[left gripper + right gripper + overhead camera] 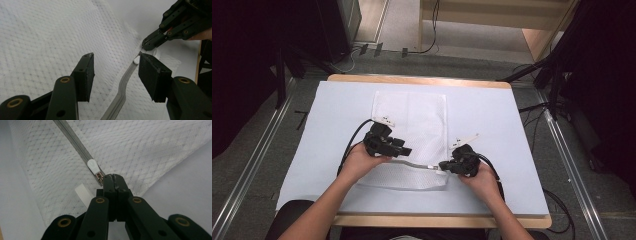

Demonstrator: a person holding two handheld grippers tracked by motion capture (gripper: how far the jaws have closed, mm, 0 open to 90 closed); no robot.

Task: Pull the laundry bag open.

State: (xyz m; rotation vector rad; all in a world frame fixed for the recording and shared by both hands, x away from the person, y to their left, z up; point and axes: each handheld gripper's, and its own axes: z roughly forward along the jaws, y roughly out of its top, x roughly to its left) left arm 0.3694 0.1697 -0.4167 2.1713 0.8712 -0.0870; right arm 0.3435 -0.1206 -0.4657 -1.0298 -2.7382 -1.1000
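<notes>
Left gripper (404, 150), at 9 o'clock of the table (337, 100): jaws well apart over the white mesh bag (412, 115), nothing held; the grey zipper (122, 85) runs up between the pads (86, 75) without touching them. Risk: if they close here they pinch loose mesh, not the tape, and the bag bunches.

Bag lies at table centre, zipper across its near part at 6 o'clock.

Right gripper (113, 177), at 4 o'clock: jaws fully closed at the zipper's end, just behind the white slider (93, 166). They seem to pinch the pull tab, though the contact is hidden. Risk: a thin hold slips under pull, or the unanchored bag drags along. A white ribbon loop (83, 192) beside the jaws could snag.
</notes>
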